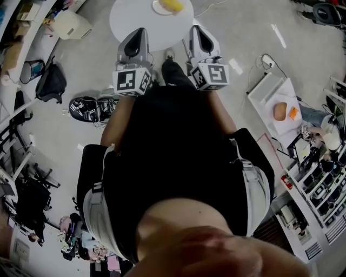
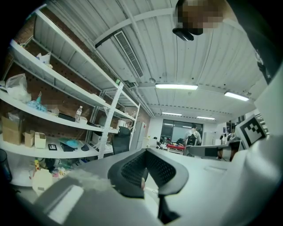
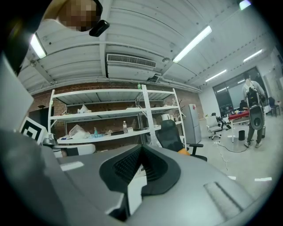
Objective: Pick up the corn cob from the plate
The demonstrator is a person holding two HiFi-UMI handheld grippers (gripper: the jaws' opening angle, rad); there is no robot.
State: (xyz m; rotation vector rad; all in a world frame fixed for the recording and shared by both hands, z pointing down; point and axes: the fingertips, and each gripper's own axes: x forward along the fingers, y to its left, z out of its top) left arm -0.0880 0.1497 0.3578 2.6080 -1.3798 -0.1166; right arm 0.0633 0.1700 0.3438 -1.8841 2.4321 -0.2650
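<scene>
Closest to the lens: dark-clad torso, filling the lower frame. Above it, left gripper and right gripper, each with jaws closed on nothing, pointing toward the round white surface. At top centre, on the plate: corn cob, beyond and between both tips, slightly nearer the right. Long axis seemingly across the frame, partly cropped. Calls for opened jaws first.

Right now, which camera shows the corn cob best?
The head view: the corn cob lies on its plate on the round table at the picture's top edge. Both gripper views look across the room at shelves and show no corn.
</scene>
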